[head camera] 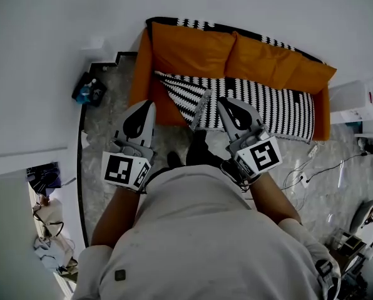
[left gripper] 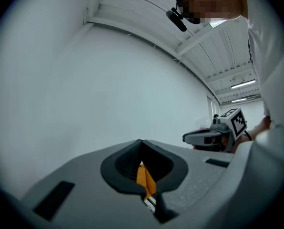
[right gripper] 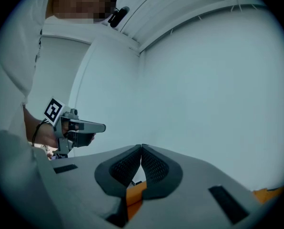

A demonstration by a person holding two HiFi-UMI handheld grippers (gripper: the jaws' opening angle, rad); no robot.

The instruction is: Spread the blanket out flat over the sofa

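The orange sofa [head camera: 193,49] stands against the white wall in the head view. A black-and-white patterned blanket [head camera: 268,105] lies across its seat, with one corner turned up near the front edge [head camera: 202,110]. More of the same pattern shows behind the backrest [head camera: 199,24]. My left gripper [head camera: 148,104] and right gripper [head camera: 224,100] hover side by side in front of the sofa, both shut and empty. In the left gripper view the jaws meet [left gripper: 141,143], with a sliver of orange and blanket in the gap below. The right gripper's jaws [right gripper: 141,148] also meet.
A dark bag with blue items [head camera: 87,90] sits on the floor left of the sofa. A white cabinet [head camera: 352,102] stands to the right. Cables and a power strip [head camera: 308,167] trail over the marble floor. The person's legs [head camera: 199,152] stand just before the sofa.
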